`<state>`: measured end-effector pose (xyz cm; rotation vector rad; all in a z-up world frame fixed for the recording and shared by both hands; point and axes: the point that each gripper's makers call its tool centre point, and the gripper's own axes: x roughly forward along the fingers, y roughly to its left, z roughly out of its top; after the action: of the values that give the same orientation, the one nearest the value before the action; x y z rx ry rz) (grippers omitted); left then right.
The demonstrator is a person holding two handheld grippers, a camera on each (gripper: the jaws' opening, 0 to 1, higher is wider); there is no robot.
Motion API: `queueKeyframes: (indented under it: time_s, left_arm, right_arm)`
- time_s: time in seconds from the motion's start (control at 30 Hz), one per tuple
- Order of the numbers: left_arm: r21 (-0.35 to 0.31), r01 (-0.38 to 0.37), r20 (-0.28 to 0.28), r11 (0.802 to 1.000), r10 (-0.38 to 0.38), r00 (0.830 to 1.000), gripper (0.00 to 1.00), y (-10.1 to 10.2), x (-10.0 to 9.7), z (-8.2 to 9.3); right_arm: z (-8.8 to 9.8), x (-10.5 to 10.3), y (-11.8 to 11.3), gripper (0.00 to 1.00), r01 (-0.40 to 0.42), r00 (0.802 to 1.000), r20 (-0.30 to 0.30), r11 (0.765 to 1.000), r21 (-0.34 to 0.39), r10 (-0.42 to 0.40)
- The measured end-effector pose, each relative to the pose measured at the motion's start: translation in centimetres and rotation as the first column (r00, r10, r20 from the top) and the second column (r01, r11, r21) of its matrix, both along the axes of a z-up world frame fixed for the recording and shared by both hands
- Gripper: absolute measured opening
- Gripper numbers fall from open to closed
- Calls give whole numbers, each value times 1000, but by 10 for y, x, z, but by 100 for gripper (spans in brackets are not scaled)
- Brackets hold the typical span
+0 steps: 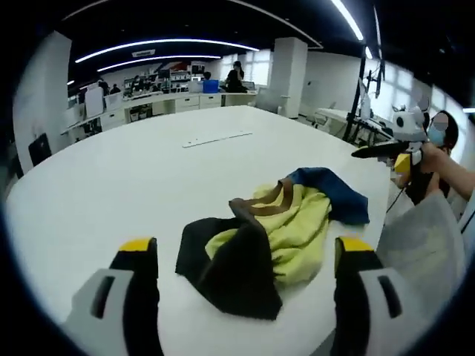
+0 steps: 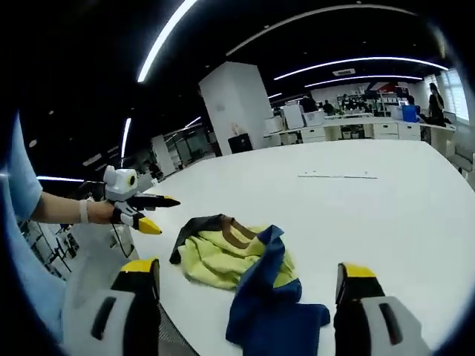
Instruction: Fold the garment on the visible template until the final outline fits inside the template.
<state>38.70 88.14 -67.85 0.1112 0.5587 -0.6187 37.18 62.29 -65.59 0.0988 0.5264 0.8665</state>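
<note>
A crumpled garment (image 1: 293, 230) of yellow-green, black and blue cloth with brown trim lies in a heap on the white table (image 1: 133, 170), near its edge. In the left gripper view my left gripper (image 1: 245, 248) is open, its yellow-tipped jaws standing wide on either side of the heap, above it and not touching. My right gripper (image 1: 378, 159) hovers off the table's right edge in a person's hand. In the right gripper view my right gripper (image 2: 249, 271) is open above the garment's (image 2: 223, 259) blue part. My left gripper (image 2: 167, 216) hangs at the left, jaws apart.
A thin pale strip (image 1: 217, 139) lies flat on the table beyond the garment, also seen as the strip (image 2: 338, 176) in the right gripper view. Desks, shelves and people (image 1: 236, 76) stand far behind. A white pillar (image 2: 234, 107) rises past the table.
</note>
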Motion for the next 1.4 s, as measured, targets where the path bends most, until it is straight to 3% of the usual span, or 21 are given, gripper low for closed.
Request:
queueKeyframes:
  time_s: [0.03, 0.13, 0.2, 0.23, 0.27, 0.43, 0.53, 0.77, 0.9, 1.1, 1.4]
  left_arm:
    - [30, 29, -33, 999, -28, 999, 98, 2, -5, -6]
    - [10, 36, -29, 999, -36, 999, 98, 10, -1, -7]
    - [-13, 62, -25, 998, -62, 998, 98, 5, -4, -1]
    - [-6, 121, -22, 993, -121, 992, 96, 0, -8, 1]
    - [8, 125, -21, 992, -125, 992, 94, 2, -9, 2]
    - [-41, 101, -12, 994, -102, 995, 94, 9, -6, 12]
    - [-15, 129, -9, 991, -130, 992, 94, 8, -8, 11]
    - [-28, 149, -5, 988, -150, 989, 87, 1, -7, 11]
    - [-13, 132, 3, 991, -132, 991, 86, -6, -4, 8]
    - [1, 113, 14, 994, -113, 993, 76, -16, 6, 3]
    - [3, 94, 28, 996, -94, 995, 67, -26, 20, 3]
  right_arm:
    - [-4, -2, -4, 100, 29, 999, -42, 999, -24, -30]
    - [3, -3, -5, 100, 64, 996, -61, 998, -6, -64]
    - [4, -6, -6, 100, 66, 996, -54, 997, -37, -68]
    - [6, -6, -5, 100, 81, 995, -48, 996, -44, -83]
    - [8, -7, -4, 100, 78, 996, -46, 996, -44, -80]
    - [16, -3, 9, 96, 92, 995, -26, 994, -59, -93]
    - [8, -2, 11, 94, 101, 993, -44, 989, -111, -107]
    - [7, 3, 19, 91, 105, 992, -50, 986, -133, -112]
    - [9, 13, 19, 88, 113, 992, -41, 983, -147, -120]
    - [8, 29, 19, 84, 122, 991, -39, 980, -157, -130]
    - [-8, 44, 27, 78, 76, 994, -61, 976, -205, -90]
